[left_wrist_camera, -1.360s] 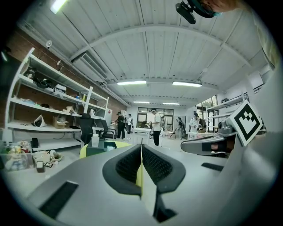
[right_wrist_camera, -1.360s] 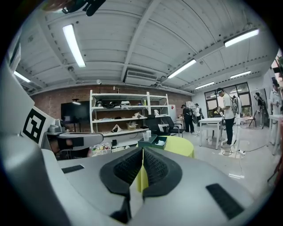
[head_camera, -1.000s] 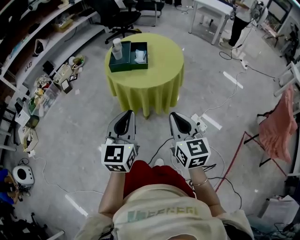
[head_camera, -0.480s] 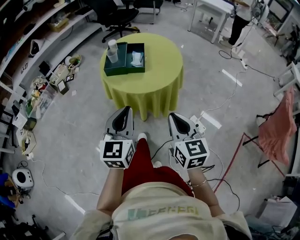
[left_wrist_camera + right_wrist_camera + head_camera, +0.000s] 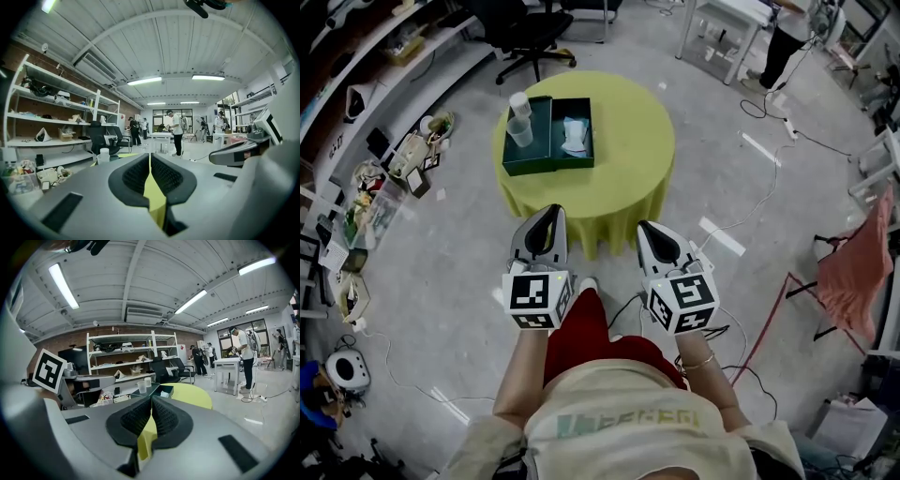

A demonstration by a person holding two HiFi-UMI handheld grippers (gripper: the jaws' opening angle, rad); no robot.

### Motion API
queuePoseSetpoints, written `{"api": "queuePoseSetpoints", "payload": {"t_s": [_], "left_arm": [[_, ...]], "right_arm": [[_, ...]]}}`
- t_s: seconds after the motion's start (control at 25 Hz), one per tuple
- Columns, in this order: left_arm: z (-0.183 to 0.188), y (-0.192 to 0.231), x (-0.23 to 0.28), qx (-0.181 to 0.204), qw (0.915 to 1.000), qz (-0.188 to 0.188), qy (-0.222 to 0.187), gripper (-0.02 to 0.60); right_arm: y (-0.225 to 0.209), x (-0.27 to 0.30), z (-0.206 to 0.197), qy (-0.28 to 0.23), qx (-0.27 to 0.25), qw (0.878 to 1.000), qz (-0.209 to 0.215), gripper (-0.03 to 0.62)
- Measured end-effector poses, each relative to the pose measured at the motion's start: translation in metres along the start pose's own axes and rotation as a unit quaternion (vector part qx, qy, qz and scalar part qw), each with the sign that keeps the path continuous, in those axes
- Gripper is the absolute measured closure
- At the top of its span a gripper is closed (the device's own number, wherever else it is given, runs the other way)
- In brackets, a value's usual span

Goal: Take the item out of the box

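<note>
A dark green box point(image 5: 548, 137) lies open on the round table with the yellow-green cloth point(image 5: 628, 131). Its left half holds a clear plastic cup point(image 5: 519, 121); its right half holds a white item point(image 5: 575, 136). Both grippers hang side by side in front of the table's near edge, apart from the box. My left gripper point(image 5: 550, 212) is shut and empty, pads together point(image 5: 149, 155). My right gripper point(image 5: 644, 229) is also shut with nothing held point(image 5: 151, 398). The right gripper view shows the box point(image 5: 162, 391) and cup point(image 5: 142, 386) ahead to the left.
A black office chair point(image 5: 530, 37) stands behind the table. Cluttered shelves point(image 5: 366, 178) line the left wall. A white table point(image 5: 727, 19) and a person point(image 5: 786, 37) are at the back right. Cables and a power strip point(image 5: 705, 249) lie on the floor; a pink cloth point(image 5: 853, 253) hangs at right.
Both grippers have travelled forward toward the table, which now lies nearer in the head view. The jaws of both stayed shut. The box and its contents have not moved.
</note>
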State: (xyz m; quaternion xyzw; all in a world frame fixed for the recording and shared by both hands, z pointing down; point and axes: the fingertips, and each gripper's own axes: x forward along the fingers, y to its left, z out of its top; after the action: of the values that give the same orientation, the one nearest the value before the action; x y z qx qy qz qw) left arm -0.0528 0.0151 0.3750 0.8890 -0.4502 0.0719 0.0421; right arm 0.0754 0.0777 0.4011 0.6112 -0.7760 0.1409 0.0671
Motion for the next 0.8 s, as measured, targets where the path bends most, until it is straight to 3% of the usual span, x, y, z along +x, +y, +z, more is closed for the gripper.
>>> {"api": "queuePoseSetpoints", "payload": {"t_s": [0.4,0.8], "left_arm": [[0.003,0.078,0.102,-0.012,0.9995,-0.019,0.023,0.552],[0.005,0.122,0.166,-0.005,0.9972,-0.048,0.057,0.551]], "right_arm": [[-0.018,0.117,0.031,0.022,0.003,1.000,-0.012,0.557],[-0.020,0.184,0.056,0.034,0.002,0.999,-0.031,0.557]]}}
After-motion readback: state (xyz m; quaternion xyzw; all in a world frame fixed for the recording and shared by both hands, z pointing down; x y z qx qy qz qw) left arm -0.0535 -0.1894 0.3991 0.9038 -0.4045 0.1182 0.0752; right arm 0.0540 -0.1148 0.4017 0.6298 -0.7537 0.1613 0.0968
